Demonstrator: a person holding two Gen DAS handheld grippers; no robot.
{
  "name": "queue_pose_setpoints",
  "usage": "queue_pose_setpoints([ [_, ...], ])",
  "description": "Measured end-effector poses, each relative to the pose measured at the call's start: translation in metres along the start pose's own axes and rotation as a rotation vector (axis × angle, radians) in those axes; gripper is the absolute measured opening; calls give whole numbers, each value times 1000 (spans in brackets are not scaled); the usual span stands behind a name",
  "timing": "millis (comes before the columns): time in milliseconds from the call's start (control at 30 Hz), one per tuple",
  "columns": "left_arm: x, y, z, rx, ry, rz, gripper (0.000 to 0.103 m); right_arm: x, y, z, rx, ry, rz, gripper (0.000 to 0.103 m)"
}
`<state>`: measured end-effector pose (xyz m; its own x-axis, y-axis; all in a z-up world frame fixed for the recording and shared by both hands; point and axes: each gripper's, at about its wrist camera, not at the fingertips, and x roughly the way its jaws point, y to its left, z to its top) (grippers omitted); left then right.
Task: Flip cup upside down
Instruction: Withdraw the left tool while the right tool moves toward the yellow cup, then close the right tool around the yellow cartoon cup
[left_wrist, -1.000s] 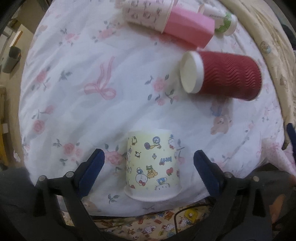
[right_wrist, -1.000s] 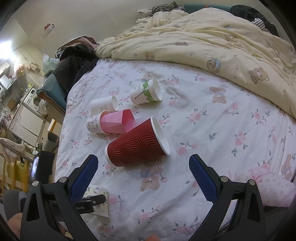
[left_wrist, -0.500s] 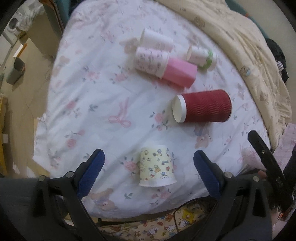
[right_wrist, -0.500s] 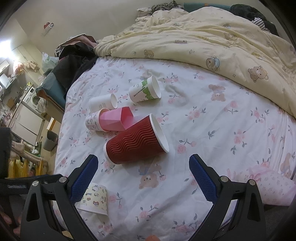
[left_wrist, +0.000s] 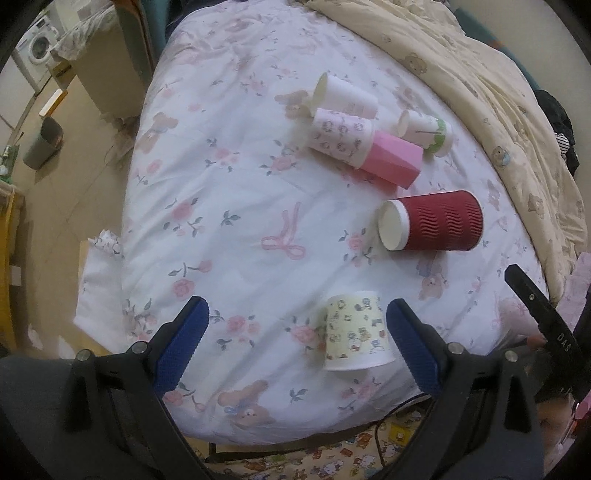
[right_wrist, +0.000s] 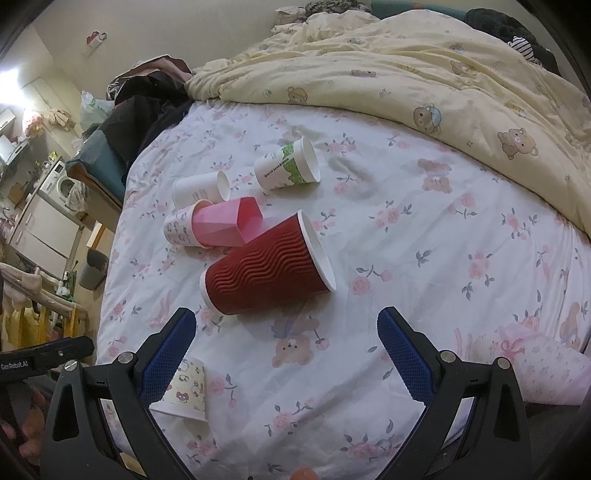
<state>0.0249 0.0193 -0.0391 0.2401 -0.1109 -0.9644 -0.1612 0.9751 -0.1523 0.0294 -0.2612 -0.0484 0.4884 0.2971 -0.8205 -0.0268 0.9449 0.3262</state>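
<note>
A cream cartoon-print paper cup (left_wrist: 354, 330) stands upside down, rim on the sheet, near the bed's front edge. It also shows in the right wrist view (right_wrist: 186, 391), partly behind my right gripper's left finger. My left gripper (left_wrist: 297, 345) is open and empty, raised back from the cup, which sits just inside its right finger. My right gripper (right_wrist: 286, 354) is open and empty, above the sheet in front of a dark red ribbed cup (right_wrist: 267, 267) lying on its side. That cup shows in the left wrist view (left_wrist: 432, 226) too.
Further back lie a pink cup nested in a patterned cup (left_wrist: 364, 149), a white cup (left_wrist: 345, 98) and a green-banded cup (left_wrist: 426, 133), all on their sides. A cream bear-print duvet (right_wrist: 424, 74) covers the far right. The bed edge and floor (left_wrist: 62, 184) are to the left.
My left gripper has drawn back and up from the upside-down cartoon cup, so the cup looks smaller and more of the bed shows. The right gripper has barely moved.
</note>
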Motion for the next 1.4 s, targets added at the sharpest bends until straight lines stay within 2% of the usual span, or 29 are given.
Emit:
queue_pose_setpoints([
  [267,11,10,-6,43,-74,106,95,9,4,-4,-28,32,-39,101],
  [400,16,13,-7,12,-45,38,95,15,11,-7,-70,44,-51,101],
  [533,11,14,-4,0,-70,43,95,16,25,-8,-128,42,-69,101],
  [667,8,21,-1,-33,-86,59,95,14,37,-8,-146,71,-32,101],
  [900,-3,35,3,-82,-120,36,95,32,58,-11,-169,251,61,101],
  [1000,-7,39,4,-90,-128,56,95,52,71,-21,-176,386,121,100],
  [1133,-7,44,4,-117,-121,48,95,82,89,-35,-119,530,215,91],
  [1333,-12,48,1,-136,-153,50,95,121,99,-41,-33,620,215,88],
  [1400,-12,48,0,-134,-150,8,95,130,101,-46,-25,643,194,88],
])
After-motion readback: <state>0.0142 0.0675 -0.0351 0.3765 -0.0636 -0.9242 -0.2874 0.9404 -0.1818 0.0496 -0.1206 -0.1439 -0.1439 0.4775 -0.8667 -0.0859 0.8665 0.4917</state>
